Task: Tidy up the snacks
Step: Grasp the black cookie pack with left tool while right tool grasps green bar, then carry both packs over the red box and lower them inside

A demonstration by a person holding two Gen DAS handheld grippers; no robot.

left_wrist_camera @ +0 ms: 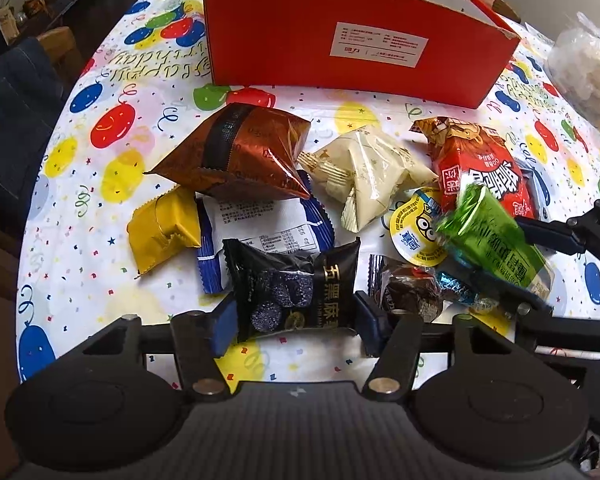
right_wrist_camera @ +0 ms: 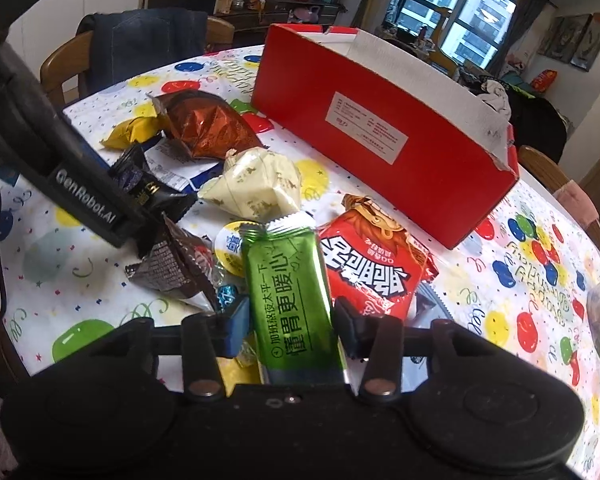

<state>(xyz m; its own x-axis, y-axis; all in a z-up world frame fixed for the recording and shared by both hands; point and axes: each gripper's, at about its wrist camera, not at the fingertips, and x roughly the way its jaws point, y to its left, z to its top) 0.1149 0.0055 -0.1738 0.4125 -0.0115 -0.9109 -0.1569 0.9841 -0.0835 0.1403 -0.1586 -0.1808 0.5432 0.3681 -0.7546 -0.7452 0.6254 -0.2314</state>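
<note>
Pickup stage: your left gripper pinches the black packet on the table, your right gripper the green packet; next, lift both into the red box.

balloon tablecloth — chairs, window

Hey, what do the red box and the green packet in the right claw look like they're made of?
Red box: looks like cardboard, matte red outside and white inside, with a torn, fraying corner showing paper.
Green packet: probably metallised plastic film, glossy, with bright glare, a crimped zigzag end seal and soft creases where the right claw grips it.
</note>
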